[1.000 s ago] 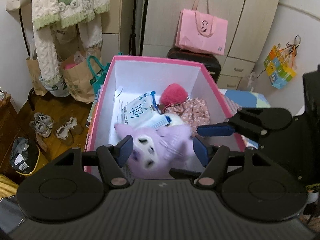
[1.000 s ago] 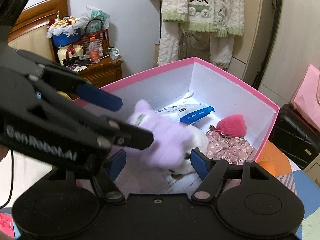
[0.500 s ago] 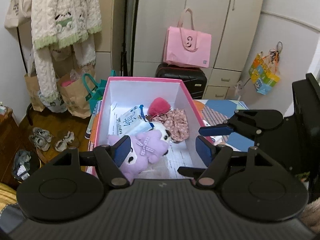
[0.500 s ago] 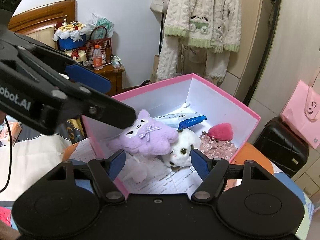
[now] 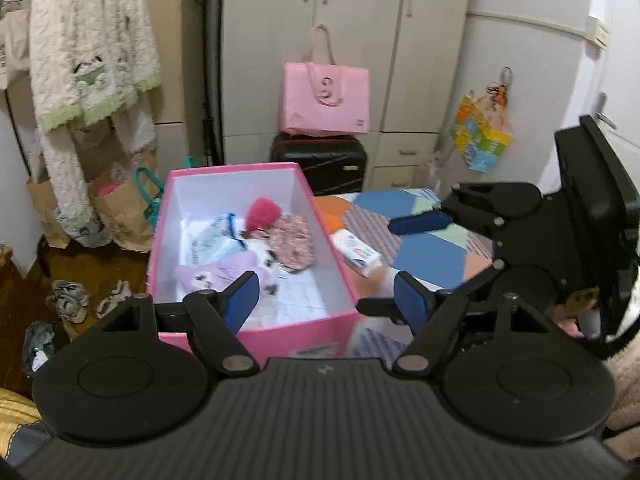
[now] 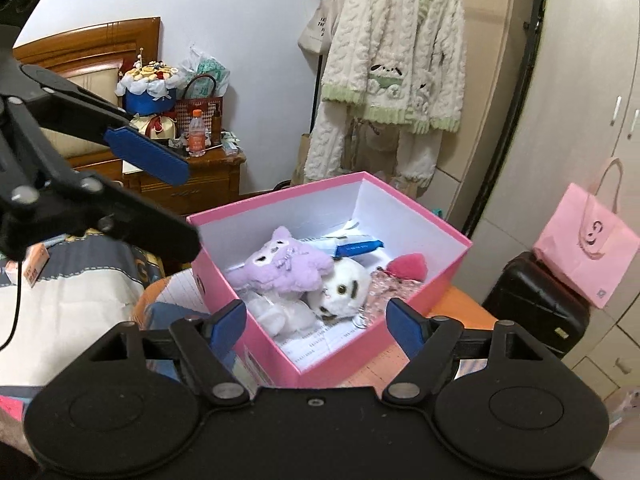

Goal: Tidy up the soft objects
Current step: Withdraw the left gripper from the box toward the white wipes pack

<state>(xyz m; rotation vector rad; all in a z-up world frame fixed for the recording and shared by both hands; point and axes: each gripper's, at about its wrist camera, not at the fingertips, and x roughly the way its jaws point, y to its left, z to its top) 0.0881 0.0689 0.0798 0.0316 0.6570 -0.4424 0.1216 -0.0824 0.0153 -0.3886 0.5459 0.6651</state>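
A pink box (image 5: 288,334) (image 6: 436,280) with white inside stands on a patchwork surface. In it lie a purple plush (image 6: 286,266) (image 5: 216,274), a white plush (image 6: 344,290), a red pompom (image 6: 408,265) (image 5: 262,210), a floral cloth (image 5: 292,242) and a wipes pack (image 6: 358,246). My left gripper (image 5: 326,304) is open and empty, above the box's near right corner. My right gripper (image 6: 316,326) is open and empty, above the box's near wall. The left gripper also shows at the left of the right wrist view (image 6: 132,196).
A white packet (image 5: 358,252) lies on the patchwork surface (image 5: 432,252) right of the box. Behind stand a black suitcase (image 5: 320,160) with a pink bag (image 5: 326,100), wardrobes, hanging fleece (image 6: 392,60), and a wooden nightstand (image 6: 192,176) at the left.
The purple plush left my left gripper and now lies in the box. Both grippers have pulled back and up from the box, open.
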